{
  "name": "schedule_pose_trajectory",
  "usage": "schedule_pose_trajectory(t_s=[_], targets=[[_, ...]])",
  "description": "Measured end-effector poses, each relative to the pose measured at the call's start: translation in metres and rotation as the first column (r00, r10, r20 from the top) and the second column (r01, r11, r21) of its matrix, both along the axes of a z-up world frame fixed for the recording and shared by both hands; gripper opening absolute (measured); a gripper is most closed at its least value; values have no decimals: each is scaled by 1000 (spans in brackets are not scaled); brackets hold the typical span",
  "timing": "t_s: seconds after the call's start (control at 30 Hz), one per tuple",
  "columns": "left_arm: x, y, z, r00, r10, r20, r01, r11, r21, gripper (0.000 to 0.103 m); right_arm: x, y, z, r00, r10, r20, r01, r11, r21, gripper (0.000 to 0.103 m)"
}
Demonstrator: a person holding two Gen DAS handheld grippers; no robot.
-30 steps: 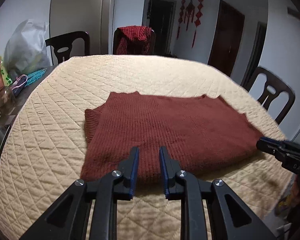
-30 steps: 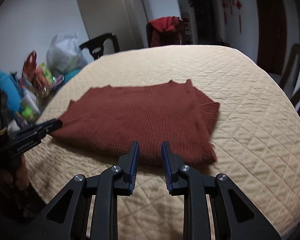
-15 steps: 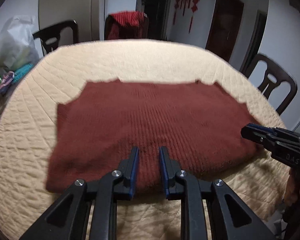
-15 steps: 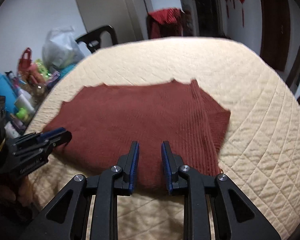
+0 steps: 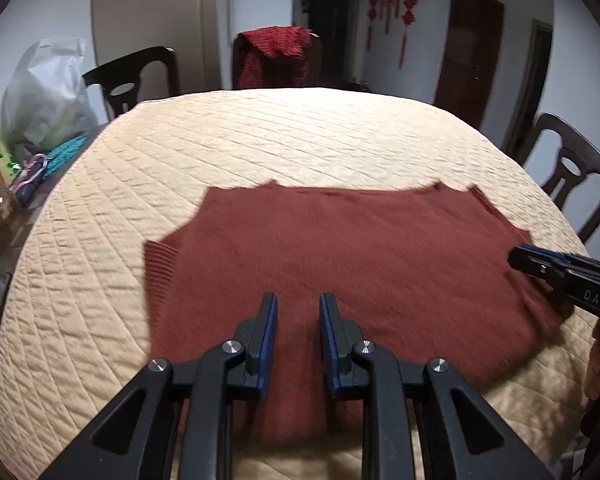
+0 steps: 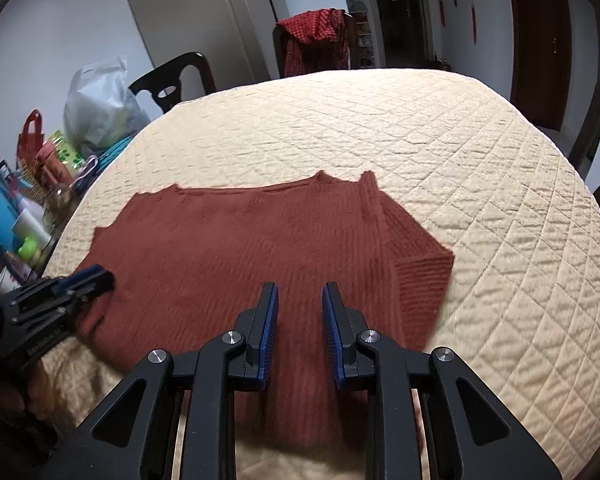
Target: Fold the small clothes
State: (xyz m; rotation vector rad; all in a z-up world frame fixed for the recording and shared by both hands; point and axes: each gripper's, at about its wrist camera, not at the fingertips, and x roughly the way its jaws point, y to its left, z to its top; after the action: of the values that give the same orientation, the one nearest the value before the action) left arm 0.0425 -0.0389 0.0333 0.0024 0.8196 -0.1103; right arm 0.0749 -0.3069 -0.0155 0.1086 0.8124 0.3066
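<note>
A rust-red knitted sweater (image 5: 340,248) lies flat on the quilted beige table cover (image 5: 300,140), sleeves folded in, ribbed cuff at its left side. It also shows in the right wrist view (image 6: 240,248). My left gripper (image 5: 298,300) is open and empty, hovering over the sweater's near edge. My right gripper (image 6: 298,290) is open and empty over the near edge toward the sweater's right side. The right gripper's tip shows in the left wrist view (image 5: 520,258) at the sweater's right edge. The left gripper's tip shows in the right wrist view (image 6: 96,278) at the sweater's left edge.
Dark wooden chairs (image 5: 140,76) stand around the table; one holds a red garment (image 5: 276,52). A plastic bag (image 5: 44,96) and several bottles and packets (image 6: 32,184) crowd the table's left end. Another chair (image 5: 572,176) stands at the right.
Both grippers have moved forward over the sweater's near edge, staying open. The sweater lies as before.
</note>
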Motion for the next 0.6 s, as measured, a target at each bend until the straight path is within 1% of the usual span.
schedule_pose_trajectory(t_s=[0.07, 0.13, 0.23, 0.37, 0.47, 0.6], targets=[[7, 9, -4, 999, 31, -7, -31, 999, 14, 24, 7, -5, -5, 1000, -20, -14, 20, 1000, -6, 23], [12, 16, -9, 998, 53, -26, -53, 998, 17, 24, 12, -10, -9, 999, -26, -22, 26, 1000, 8, 23], [15, 22, -10, 998, 59, -26, -58, 998, 8, 24, 13, -14, -5, 999, -27, -23, 27, 999, 23, 23], [23, 25, -7, 998, 65, -6, -65, 998, 9, 24, 18, -17, 3, 999, -39, 2, 39, 999, 18, 23], [33, 32, -12, 996, 87, -11, -87, 996, 4, 24, 30, -22, -6, 997, -67, -27, 68, 998, 12, 23], [35, 38, -12, 996, 85, -5, -85, 996, -22, 24, 32, -28, -8, 997, -75, -26, 76, 996, 40, 21]])
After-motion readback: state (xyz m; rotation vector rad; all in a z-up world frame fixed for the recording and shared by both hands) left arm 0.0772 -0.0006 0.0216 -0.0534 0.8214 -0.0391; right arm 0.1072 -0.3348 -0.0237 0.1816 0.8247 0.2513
